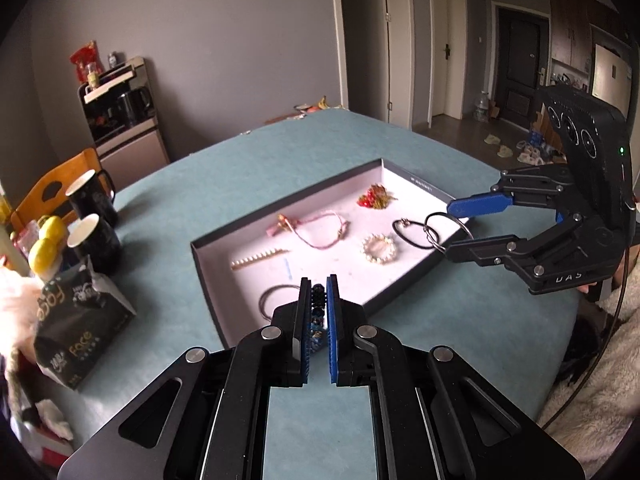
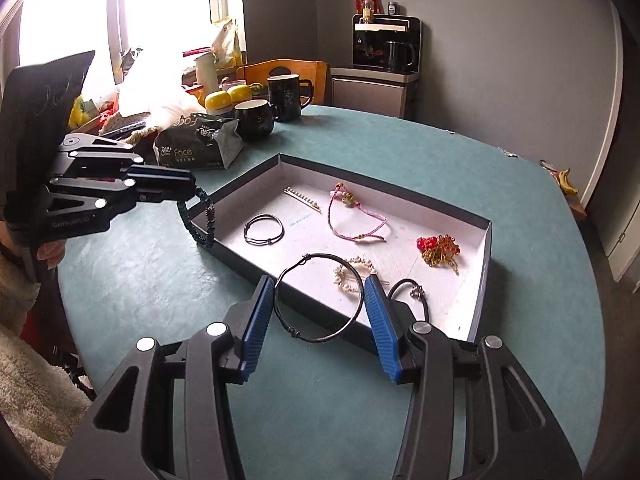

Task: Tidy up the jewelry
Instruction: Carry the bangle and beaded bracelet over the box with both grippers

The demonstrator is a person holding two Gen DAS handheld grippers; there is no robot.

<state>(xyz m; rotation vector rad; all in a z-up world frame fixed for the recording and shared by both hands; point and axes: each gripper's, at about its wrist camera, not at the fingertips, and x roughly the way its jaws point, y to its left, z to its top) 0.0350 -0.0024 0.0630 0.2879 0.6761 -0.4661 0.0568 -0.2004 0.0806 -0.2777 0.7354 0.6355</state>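
Observation:
A shallow dark box with a white floor (image 1: 320,240) (image 2: 400,216) lies on the teal table. In it are a pink cord bracelet (image 1: 320,230) (image 2: 356,216), a red-and-gold piece (image 1: 376,196) (image 2: 438,248), a pearl bracelet (image 1: 378,248) (image 2: 354,274), a pearl bar clip (image 1: 258,259) (image 2: 303,199), a black cord ring (image 1: 276,300) (image 2: 264,229) and another black cord bracelet (image 1: 412,232) (image 2: 412,292). My left gripper (image 1: 319,292) (image 2: 188,194) is shut on a dark blue beaded bracelet (image 1: 317,304) (image 2: 198,220) at the box's near corner. My right gripper (image 2: 320,300) (image 1: 450,228) is open around a thin wire bangle (image 2: 320,300) (image 1: 448,226), which touches both pads over the box edge.
Two black mugs (image 1: 94,220) (image 2: 272,108), a tissue pack (image 1: 76,320) (image 2: 200,144), yellow-lidded jars (image 1: 46,240) and clutter crowd the table's window side. A wooden chair (image 2: 288,76) and a kettle cabinet (image 2: 384,64) stand behind. Bananas (image 2: 566,180) lie at the far edge.

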